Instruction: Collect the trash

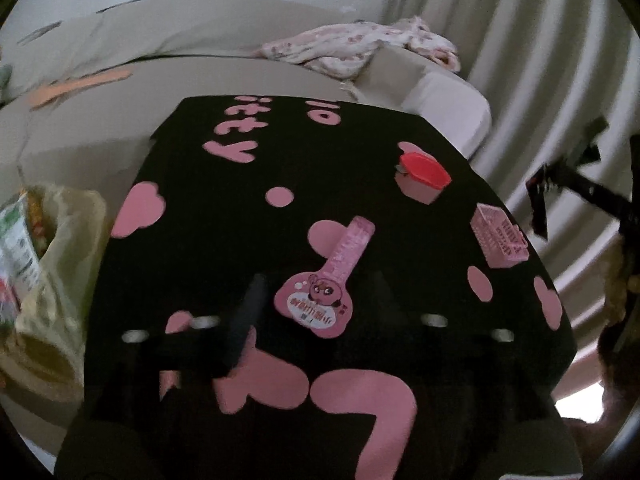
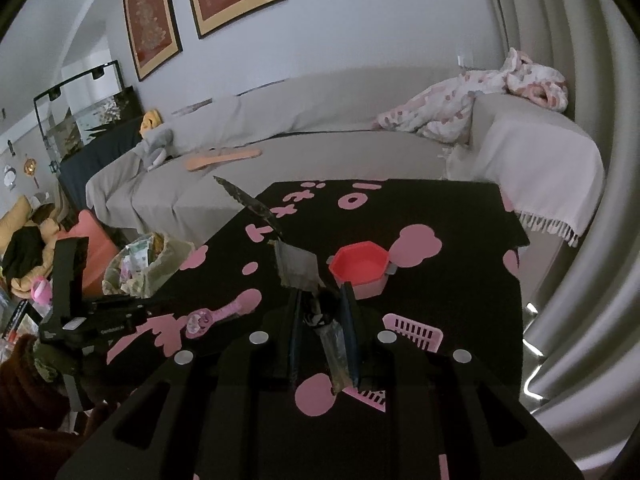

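My right gripper [image 2: 320, 316] is shut on a crumpled silver and dark wrapper [image 2: 296, 266]. The wrapper sticks up from between the fingers, and a long thin strip of it reaches up to the left. It hangs above the black table [image 2: 460, 240] with pink shapes. My left gripper [image 1: 316, 300] is open over the table's near part. Nothing is gripped between its fingers [image 1: 248, 312]. A pink guitar-shaped package [image 1: 320, 292] lies flat on the table below the gap. A yellowish trash bag [image 1: 52, 264] [image 2: 148, 264] stuffed with packaging stands off the table's left side.
On the table stand a pink box with a red lid [image 1: 422, 176] [image 2: 360, 270] and a small pink basket [image 1: 498, 236] [image 2: 416, 332]. A grey sofa [image 2: 320, 148] with a floral blanket [image 2: 480, 96] runs behind. Curtains [image 2: 580, 160] hang on the right.
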The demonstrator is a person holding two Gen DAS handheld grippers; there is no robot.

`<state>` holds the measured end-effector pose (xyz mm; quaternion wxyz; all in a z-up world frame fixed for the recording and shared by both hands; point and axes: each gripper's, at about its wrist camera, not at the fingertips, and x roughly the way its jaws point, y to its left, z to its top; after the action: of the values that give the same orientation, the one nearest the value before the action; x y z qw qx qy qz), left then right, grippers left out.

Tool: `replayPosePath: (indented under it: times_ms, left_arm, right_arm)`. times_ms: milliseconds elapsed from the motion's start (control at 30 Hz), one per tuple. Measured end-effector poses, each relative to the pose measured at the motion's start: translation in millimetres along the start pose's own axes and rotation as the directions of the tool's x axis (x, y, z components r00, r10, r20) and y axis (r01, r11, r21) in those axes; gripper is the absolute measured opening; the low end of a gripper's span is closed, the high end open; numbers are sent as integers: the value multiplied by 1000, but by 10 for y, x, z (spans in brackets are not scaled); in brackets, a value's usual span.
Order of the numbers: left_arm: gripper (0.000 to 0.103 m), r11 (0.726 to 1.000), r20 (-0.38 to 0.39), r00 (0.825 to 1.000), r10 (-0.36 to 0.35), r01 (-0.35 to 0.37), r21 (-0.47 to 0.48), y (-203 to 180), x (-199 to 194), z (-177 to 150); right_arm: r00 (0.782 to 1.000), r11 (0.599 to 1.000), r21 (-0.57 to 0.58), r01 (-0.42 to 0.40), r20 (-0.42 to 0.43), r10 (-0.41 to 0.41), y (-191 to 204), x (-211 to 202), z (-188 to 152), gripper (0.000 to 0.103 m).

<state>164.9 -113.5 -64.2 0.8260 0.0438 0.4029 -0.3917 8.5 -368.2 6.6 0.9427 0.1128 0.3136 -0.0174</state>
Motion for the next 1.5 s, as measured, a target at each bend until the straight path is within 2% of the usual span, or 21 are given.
replayPosePath:
  times_ms: [133, 233, 300, 367, 433, 467, 533, 833, 1100, 1233, 1300, 1400, 1500]
  left_arm:
    - [57, 992, -59, 993, 99, -93, 88, -4, 253, -2]
    - [57, 995, -119, 989, 83, -75, 68, 18, 404, -44]
    - [57, 997, -131, 989, 61, -56, 48, 1, 450, -84]
    - [48, 999, -130, 990, 45, -42, 25, -18, 479, -111]
    - [25, 999, -123, 991, 44, -42, 18, -48, 485, -125]
    - [24, 999, -117, 992, 42, -40, 19, -68, 470, -127]
    - [13, 999, -98, 994, 38, -36, 23, -107, 416, -128]
    - [12, 999, 4, 999, 52, -52, -9, -108, 17, -52]
    - [13, 988, 75, 987, 139, -133, -77, 143, -383, -48]
    - [13, 970, 116, 971, 208, -189, -153, 460, -662, -71]
    - [13, 951, 138, 955, 262, -231, -205, 694, -840, -84]
    - [13, 909, 156, 927, 341, -284, -304, 1105, -1107, -132]
    - [13, 862, 147, 908, 393, -308, -402, 1559, -1284, -215]
  right_arm:
    - [1000, 1000, -3, 12, 16, -12, -24, -104, 40, 19]
    - [999, 1000, 3, 25, 25, -25, -62, -187, 67, 19]
    - [999, 999, 5, 37, 32, -37, -82, -249, 81, 19]
    - [998, 999, 2, 49, 38, -49, -87, -296, 93, 19]
    - [997, 998, 4, 58, 43, -58, -103, -337, 105, 19]
    - [997, 998, 5, 62, 45, -62, -109, -352, 107, 19]
    - [997, 998, 6, 64, 47, -64, -112, -367, 118, 19]
    - [998, 999, -19, 32, 48, -31, 26, -334, 155, 19]
    - [997, 994, -90, -56, 41, 60, 448, -117, 293, 19]
    - [993, 984, -140, -106, 31, 112, 753, 34, 371, 19]
    - [990, 978, -163, -131, 23, 136, 894, 112, 409, 19]
    - [983, 964, -196, -180, 5, 185, 1141, 268, 468, 19]
    - [976, 950, -226, -215, -23, 215, 1356, 430, 499, 19]
